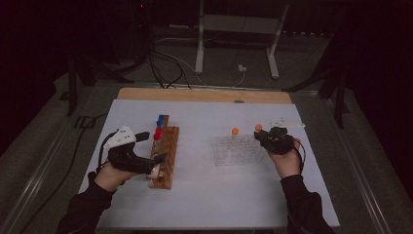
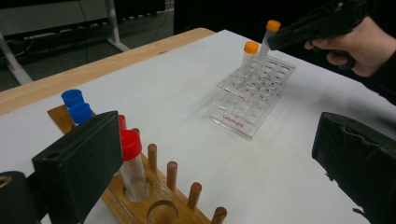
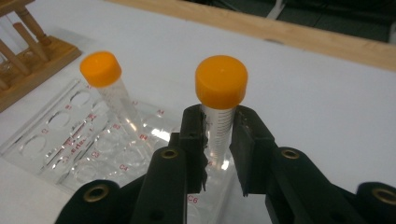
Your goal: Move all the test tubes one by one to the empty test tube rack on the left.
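Tube: orange-capped tube, light, slick, rigid plastic; standing in clear rack near surface's right edge.
Hold: below cap.
Right gripper: fingers pinching the orange-capped tube.
Left gripper: fingers spread, empty.

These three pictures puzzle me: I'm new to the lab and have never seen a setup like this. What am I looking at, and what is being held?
No robot here: a person at a table holds a hand-held gripper in each hand, a tool with two black jaws. The high view looks down on the white table from above the person. The other two pictures come from small cameras riding on each gripper, looking along its jaws.

On the table stand a wooden rack with blue- and red-capped tubes and a clear plastic rack with an orange-capped tube standing in it.

The right hand-held gripper is closed on a second orange-capped tube, over the clear rack. The left hand-held gripper is open by the wooden rack, with a red-capped tube near one jaw, not gripped.
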### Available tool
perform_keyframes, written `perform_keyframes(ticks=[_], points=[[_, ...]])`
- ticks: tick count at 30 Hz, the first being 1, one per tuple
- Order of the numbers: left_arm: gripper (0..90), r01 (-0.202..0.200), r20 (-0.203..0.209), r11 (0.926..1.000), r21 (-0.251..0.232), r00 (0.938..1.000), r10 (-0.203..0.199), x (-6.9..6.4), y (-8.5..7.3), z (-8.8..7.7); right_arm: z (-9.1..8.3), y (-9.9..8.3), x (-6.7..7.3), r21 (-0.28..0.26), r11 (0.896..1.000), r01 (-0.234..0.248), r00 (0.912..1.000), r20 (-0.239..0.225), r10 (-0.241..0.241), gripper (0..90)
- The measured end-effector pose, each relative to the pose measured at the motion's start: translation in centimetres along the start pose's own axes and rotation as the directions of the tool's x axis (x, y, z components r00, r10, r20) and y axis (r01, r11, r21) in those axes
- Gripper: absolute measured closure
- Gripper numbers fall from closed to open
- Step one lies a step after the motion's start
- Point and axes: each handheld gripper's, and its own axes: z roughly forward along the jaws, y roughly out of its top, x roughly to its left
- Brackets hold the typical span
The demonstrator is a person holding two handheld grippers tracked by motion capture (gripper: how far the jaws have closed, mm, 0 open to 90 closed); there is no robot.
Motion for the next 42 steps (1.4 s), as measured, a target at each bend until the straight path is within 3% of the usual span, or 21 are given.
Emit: perform_keyframes(ticks=[5, 11, 14, 19, 23, 30, 38, 42], points=[[2.8, -0.004, 0.002, 1.0000, 0.002, 1.0000, 0.004, 0.0, 0.0, 0.0, -1.9, 0.8, -0.3, -0.059, 0.998, -0.022, 0.9998, -0.006, 0.021, 75.5], [2.8, -0.003, 0.008, 1.0000, -0.003, 1.0000, 0.003, -0.2, 0.2, -0.1, -4.3, 1.7, 0.0, -0.115, 0.993, 0.007, 1.0000, 0.005, -0.006, 75.4], [2.8, -0.006, 0.014, 1.0000, -0.004, 0.9999, 0.007, -0.3, 0.4, -0.2, -5.1, 2.0, 0.4, -0.133, 0.991, 0.012, 0.9999, -0.011, -0.013, 75.4], [2.8, -0.013, 0.030, 0.9999, -0.008, 0.9995, 0.013, -0.7, 0.6, -0.2, -5.8, 2.4, 2.2, -0.129, 0.990, 0.058, 0.9957, -0.064, -0.067, 75.4], [2.8, -0.018, 0.043, 0.9998, -0.011, 0.9989, 0.019, -1.1, 0.8, -0.3, -6.0, 2.7, 3.9, -0.121, 0.988, 0.099, 0.9873, -0.112, -0.112, 75.4], [2.9, -0.030, 0.073, 0.9994, -0.014, 0.9968, 0.031, -1.9, 1.2, -0.2, -5.7, 2.7, 7.1, -0.109, 0.979, 0.170, 0.9616, -0.199, -0.189, 75.5], [3.5, -0.039, 0.117, 0.9992, -0.013, 0.9924, 0.040, -2.9, 1.5, 0.2, -4.2, 1.9, 10.6, -0.067, 0.966, 0.252, 0.9211, -0.290, -0.260, 75.4], [4.0, -0.050, 0.152, 0.9987, -0.007, 0.9871, 0.050, -3.7, 1.6, 0.9, -3.4, 1.3, 12.1, -0.042, 0.957, 0.287, 0.9007, -0.329, -0.284, 75.4]])
